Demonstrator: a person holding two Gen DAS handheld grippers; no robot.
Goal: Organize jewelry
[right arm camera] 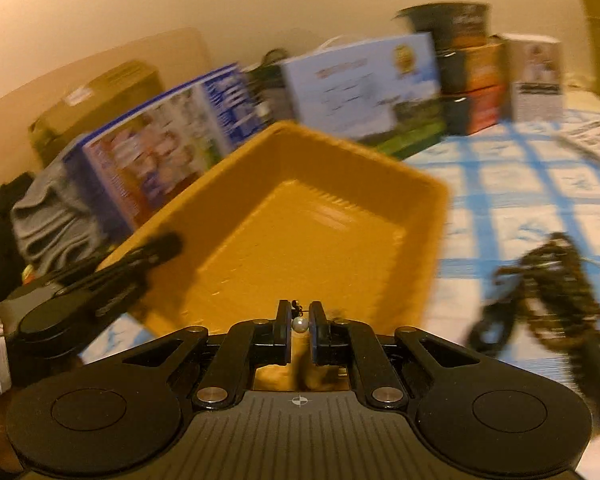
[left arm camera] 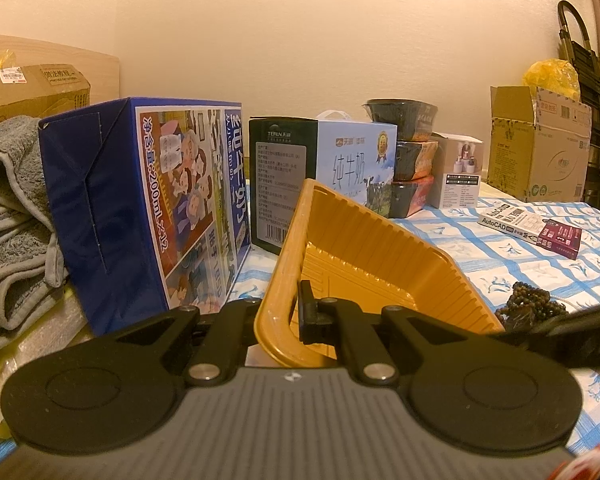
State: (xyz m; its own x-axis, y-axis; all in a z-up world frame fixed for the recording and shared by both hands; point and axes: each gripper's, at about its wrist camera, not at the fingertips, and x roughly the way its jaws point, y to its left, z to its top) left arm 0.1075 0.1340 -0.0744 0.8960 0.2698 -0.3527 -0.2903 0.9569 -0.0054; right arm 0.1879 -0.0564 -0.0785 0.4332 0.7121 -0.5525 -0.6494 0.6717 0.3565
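A yellow plastic tray (left arm camera: pixel 384 236) is tilted up off the checked cloth. My left gripper (left arm camera: pixel 278 312) is shut on its near rim, one finger inside and one outside. In the right wrist view the tray (right arm camera: pixel 300 216) lies just ahead and the left gripper (right arm camera: pixel 140 260) shows on its left rim. My right gripper (right arm camera: pixel 300 322) is shut on a small white pearl piece (right arm camera: pixel 300 324) at the tray's near edge. A dark bead necklace (left arm camera: pixel 536 304) lies on the cloth right of the tray; it also shows in the right wrist view (right arm camera: pixel 548 276), blurred.
Milk cartons (left arm camera: pixel 152 200) and boxes (left arm camera: pixel 356 160) line the wall behind the tray. Grey towels (left arm camera: pixel 12 208) lie at the left. A book and a small purple box (left arm camera: pixel 560 236) lie on the cloth at the right, before a cardboard box (left arm camera: pixel 540 148).
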